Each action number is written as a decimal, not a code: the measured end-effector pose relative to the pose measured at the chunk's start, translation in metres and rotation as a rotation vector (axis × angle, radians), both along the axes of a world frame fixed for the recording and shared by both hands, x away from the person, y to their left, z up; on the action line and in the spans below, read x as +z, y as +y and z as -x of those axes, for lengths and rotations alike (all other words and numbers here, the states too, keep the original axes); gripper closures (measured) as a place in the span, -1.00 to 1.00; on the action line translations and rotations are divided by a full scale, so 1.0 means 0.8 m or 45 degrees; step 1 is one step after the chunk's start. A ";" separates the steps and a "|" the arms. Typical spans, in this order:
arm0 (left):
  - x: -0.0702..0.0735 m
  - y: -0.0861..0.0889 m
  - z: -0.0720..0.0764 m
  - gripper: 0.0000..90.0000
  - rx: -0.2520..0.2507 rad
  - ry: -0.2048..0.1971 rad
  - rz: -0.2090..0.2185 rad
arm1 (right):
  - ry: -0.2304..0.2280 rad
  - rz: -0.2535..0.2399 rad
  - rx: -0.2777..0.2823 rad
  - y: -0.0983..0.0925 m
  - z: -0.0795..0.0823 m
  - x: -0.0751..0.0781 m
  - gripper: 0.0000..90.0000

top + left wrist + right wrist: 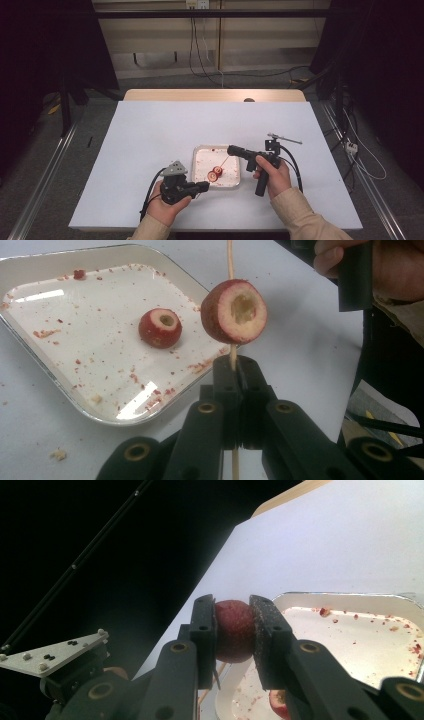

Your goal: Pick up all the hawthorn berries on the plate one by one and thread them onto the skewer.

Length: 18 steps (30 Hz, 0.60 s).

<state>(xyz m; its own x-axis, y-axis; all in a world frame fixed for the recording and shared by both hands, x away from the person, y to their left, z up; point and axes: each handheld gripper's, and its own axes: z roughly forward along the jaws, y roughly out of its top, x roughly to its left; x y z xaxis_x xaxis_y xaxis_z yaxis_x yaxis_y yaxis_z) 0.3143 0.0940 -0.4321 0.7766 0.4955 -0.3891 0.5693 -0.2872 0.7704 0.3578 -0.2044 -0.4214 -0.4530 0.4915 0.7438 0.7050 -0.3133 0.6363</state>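
Counted two grippers: left gripper (204, 187), right gripper (231, 149), one in each hand, so two hands: left hand (167, 205), right hand (274, 175). One tray (200, 152) sat on one white table (150, 135). Two red cored fruits: one fruit on the skewer (234, 311), one fruit lying in the tray (160, 328). One wooden skewer (230, 257). Red crumbs (132, 377) in the tray were many, too small to count; one pale crumb (59, 454) lay on the table beside the tray
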 end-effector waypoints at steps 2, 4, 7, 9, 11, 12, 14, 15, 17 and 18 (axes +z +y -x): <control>0.000 -0.001 0.001 0.97 -0.003 0.001 0.007 | -0.001 -0.002 -0.004 0.000 0.000 0.000 0.65; 0.000 -0.001 0.001 0.97 -0.005 0.002 0.007 | 0.000 -0.003 -0.005 0.000 0.000 0.000 0.65; 0.001 -0.002 0.001 0.97 -0.009 -0.001 0.009 | 0.004 -0.003 0.000 0.001 0.000 -0.001 0.65; 0.001 -0.002 0.001 0.97 -0.005 -0.003 0.006 | 0.003 -0.002 0.002 0.002 0.000 -0.001 0.65; 0.001 -0.001 0.001 0.97 0.006 -0.002 0.019 | 0.008 -0.007 0.009 0.004 0.000 -0.002 0.65; 0.001 0.000 0.001 0.97 0.009 -0.002 0.024 | 0.007 -0.009 0.014 0.005 0.000 -0.002 0.65; 0.001 0.000 0.001 0.97 0.015 -0.003 0.028 | 0.008 -0.012 0.015 0.007 0.001 -0.003 0.65; 0.001 0.000 0.001 0.98 0.018 -0.001 0.033 | 0.012 -0.021 0.018 0.008 0.001 -0.003 0.65; 0.000 0.000 0.001 0.97 0.026 0.001 0.038 | 0.010 -0.024 0.015 0.009 0.001 -0.003 0.65; 0.000 0.000 0.001 0.98 0.029 0.003 0.046 | 0.008 -0.027 0.014 0.010 0.002 -0.004 0.65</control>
